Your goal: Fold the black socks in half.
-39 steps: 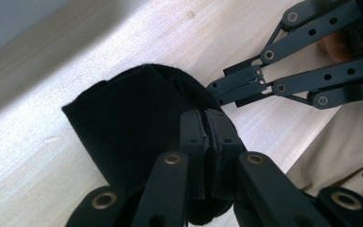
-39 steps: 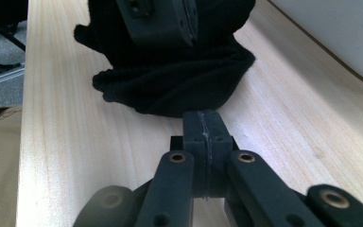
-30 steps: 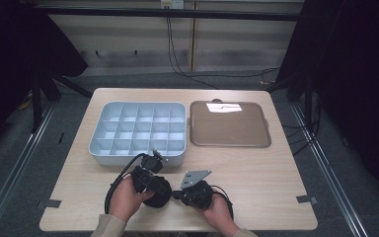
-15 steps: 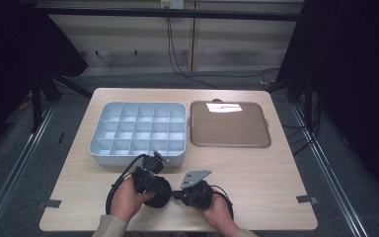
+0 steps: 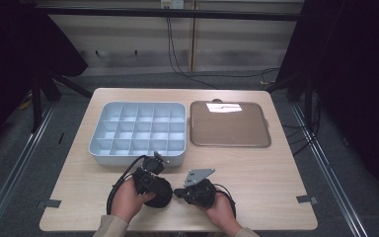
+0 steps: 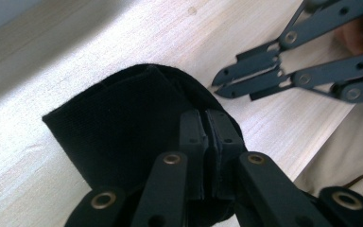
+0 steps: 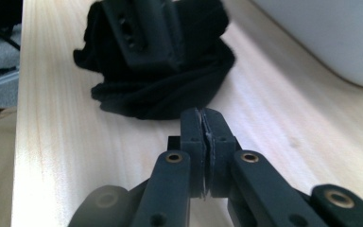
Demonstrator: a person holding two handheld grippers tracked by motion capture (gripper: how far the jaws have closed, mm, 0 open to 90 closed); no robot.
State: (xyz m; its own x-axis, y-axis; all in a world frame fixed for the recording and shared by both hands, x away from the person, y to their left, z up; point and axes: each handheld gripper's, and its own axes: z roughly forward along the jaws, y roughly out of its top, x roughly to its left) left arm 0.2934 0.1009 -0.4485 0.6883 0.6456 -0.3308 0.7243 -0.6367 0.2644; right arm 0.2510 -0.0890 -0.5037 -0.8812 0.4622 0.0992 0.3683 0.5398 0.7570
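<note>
A: What was laid out, biggest first?

B: A wooden table [image 5: 276, 182] was seen, with a grey divided tray [image 5: 137, 132] and a brown tray [image 5: 228, 124] set side by side on it.

A: And the black cloth [image 6: 123, 127]?

B: It was bunched on the table's near edge, just in front of the divided tray.

A: Claws?

B: The left gripper [image 6: 205, 130] was clenched on the cloth. The right gripper [image 7: 203, 125] was pressed closed with nothing between its jaws, just beside the cloth.

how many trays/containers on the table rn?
2. The divided bin sits on the table's left half, just beyond the left hand-held gripper. The flat brown tray lies right beside it, on the right half. Nothing appears hidden.
</note>
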